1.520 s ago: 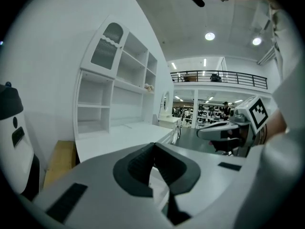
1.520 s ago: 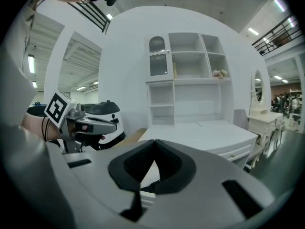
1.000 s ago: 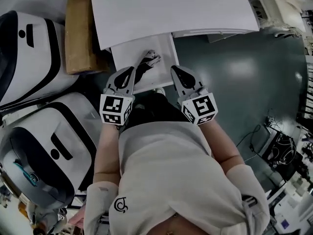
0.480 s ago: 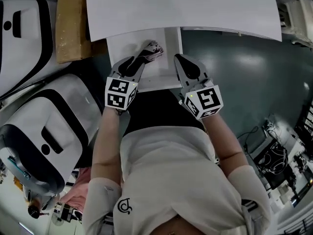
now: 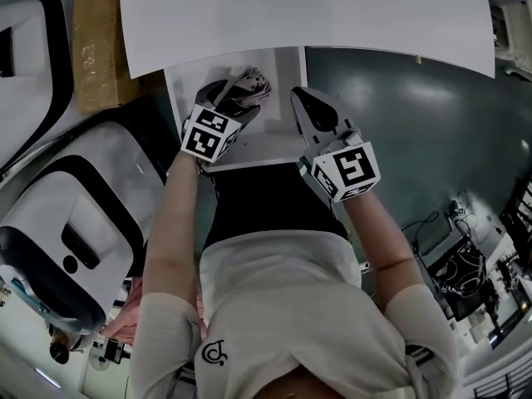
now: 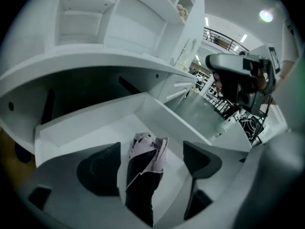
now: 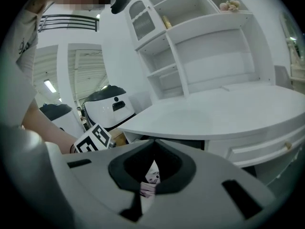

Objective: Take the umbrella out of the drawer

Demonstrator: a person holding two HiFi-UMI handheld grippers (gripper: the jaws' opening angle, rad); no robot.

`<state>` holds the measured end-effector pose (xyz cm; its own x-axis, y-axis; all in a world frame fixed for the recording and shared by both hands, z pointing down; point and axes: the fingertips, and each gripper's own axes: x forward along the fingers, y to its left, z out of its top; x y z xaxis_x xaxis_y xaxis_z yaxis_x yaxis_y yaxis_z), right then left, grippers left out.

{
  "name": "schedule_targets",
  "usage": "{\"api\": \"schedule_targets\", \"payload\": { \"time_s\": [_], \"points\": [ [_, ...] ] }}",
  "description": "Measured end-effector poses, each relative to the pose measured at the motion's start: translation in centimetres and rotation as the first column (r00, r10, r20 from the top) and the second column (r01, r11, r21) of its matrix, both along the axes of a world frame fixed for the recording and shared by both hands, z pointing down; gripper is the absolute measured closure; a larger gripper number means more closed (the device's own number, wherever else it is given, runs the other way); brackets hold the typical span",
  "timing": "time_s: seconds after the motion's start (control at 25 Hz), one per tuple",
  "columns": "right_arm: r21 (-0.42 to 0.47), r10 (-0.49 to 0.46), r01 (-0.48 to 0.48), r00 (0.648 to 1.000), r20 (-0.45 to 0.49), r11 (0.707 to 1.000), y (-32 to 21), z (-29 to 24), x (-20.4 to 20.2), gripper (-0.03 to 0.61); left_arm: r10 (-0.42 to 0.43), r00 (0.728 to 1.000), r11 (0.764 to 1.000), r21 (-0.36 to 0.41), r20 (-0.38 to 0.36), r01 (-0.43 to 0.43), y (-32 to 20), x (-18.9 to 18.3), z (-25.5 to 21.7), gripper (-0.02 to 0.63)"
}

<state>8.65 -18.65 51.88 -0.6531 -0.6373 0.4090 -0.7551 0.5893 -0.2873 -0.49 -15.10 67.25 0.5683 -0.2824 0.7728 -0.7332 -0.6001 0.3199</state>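
Note:
A folded umbrella (image 5: 248, 88), black with a pale patterned end, lies in the open white drawer (image 5: 274, 144) under the desk. My left gripper (image 5: 223, 100) points down into the drawer. Its jaws are opening and stand either side of the umbrella (image 6: 145, 161) without touching it; the left gripper (image 6: 151, 157) shows a clear gap at each pad. My right gripper (image 5: 304, 100) hovers over the drawer's right edge, jaws shut and empty. In the right gripper view the shut tips (image 7: 152, 144) meet, and a bit of the umbrella (image 7: 151, 178) shows below them.
The white desk top (image 5: 291, 15) overhangs the drawer's back. Shelves (image 7: 205, 42) rise above it. Large white-and-black machines (image 5: 75, 214) and a cardboard box (image 5: 96, 40) stand close on the left. Dark floor (image 5: 399, 115) lies to the right, with cables (image 5: 474, 256) further out.
My left gripper has dropped forward into the drawer over the umbrella and its jaws have spread apart. The right gripper has shifted a little forward along the drawer's right side.

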Motion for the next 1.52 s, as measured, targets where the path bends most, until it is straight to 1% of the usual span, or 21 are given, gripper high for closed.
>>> {"api": "schedule_targets", "payload": {
  "time_s": [0.12,0.24,0.4,0.56,0.64,0.8,0.84,0.88,0.92,1.0,1.08,1.2,1.36,1.52],
  "points": [
    [-0.015,0.028,-0.028,0.999,0.016,0.999,-0.6,0.9,0.4,0.572,0.033,0.999,0.998,-0.051,0.033,-0.031,0.0,0.6,2.6,0.194],
    [-0.023,0.033,-0.033,0.999,0.011,0.999,-0.6,1.6,0.5,0.572,0.076,0.994,0.993,-0.092,0.078,-0.069,0.4,1.1,4.9,0.184],
    [-0.035,0.03,-0.03,1.0,-0.005,0.999,-0.4,2.7,0.7,0.572,0.093,0.987,0.99,-0.113,0.128,-0.079,0.6,1.2,7.2,0.176],
    [-0.059,0.044,-0.045,0.999,-0.002,0.997,-0.3,3.8,1.2,0.572,0.113,0.977,0.985,-0.145,0.178,-0.088,1.1,1.3,8.8,0.173],
    [-0.064,0.055,-0.054,0.999,0.0,0.996,-0.4,3.8,1.4,0.572,0.109,0.972,0.987,-0.143,0.207,-0.08,1.1,1.3,9.4,0.173],
    [-0.075,0.067,-0.066,0.998,0.0,0.995,-0.5,4.1,2.0,0.572,0.085,0.961,0.993,-0.105,0.261,-0.06,0.3,0.8,9.5,0.178],
    [-0.075,0.065,-0.065,0.998,-0.004,0.995,-0.5,4.1,2.1,0.572,0.086,0.956,0.994,-0.092,0.282,-0.062,0.0,0.7,9.5,0.197],
    [-0.077,0.062,-0.063,0.998,-0.008,0.995,-0.5,4.2,2.3,0.572,0.086,0.949,0.995,-0.079,0.304,-0.065,-0.2,0.5,9.4,0.253],
    [-0.08,0.06,-0.061,0.998,-0.011,0.995,-0.4,4.4,2.3,0.572,0.083,0.944,0.996,-0.069,0.319,-0.064,-0.4,0.2,9.4,0.289],
    [-0.089,0.055,-0.056,0.998,-0.015,0.994,-0.1,4.8,2.3,0.572,0.07,0.944,0.997,-0.062,0.322,-0.053,-0.4,-0.1,9.5,0.315],
    [-0.095,0.054,-0.055,0.998,-0.019,0.994,0.1,5.2,2.2,0.572,0.06,0.949,0.997,-0.065,0.31,-0.042,-0.4,-0.4,9.6,0.34],
    [-0.104,0.06,-0.063,0.998,-0.027,0.993,0.2,5.3,2.4,0.572,0.037,0.954,0.998,-0.06,0.297,-0.02,-0.7,-0.6,8.8,0.363],
    [-0.108,0.049,-0.052,0.998,-0.026,0.993,0.6,4.2,2.3,0.572,-0.003,0.963,1.0,-0.004,0.268,0.004,-1.3,-0.4,6.0,0.373],
    [-0.092,0.058,-0.059,0.998,-0.019,0.994,0.9,3.0,1.9,0.572,-0.005,0.972,0.998,0.055,0.235,-0.008,-1.1,-0.1,3.4,0.376]
  ]
}}
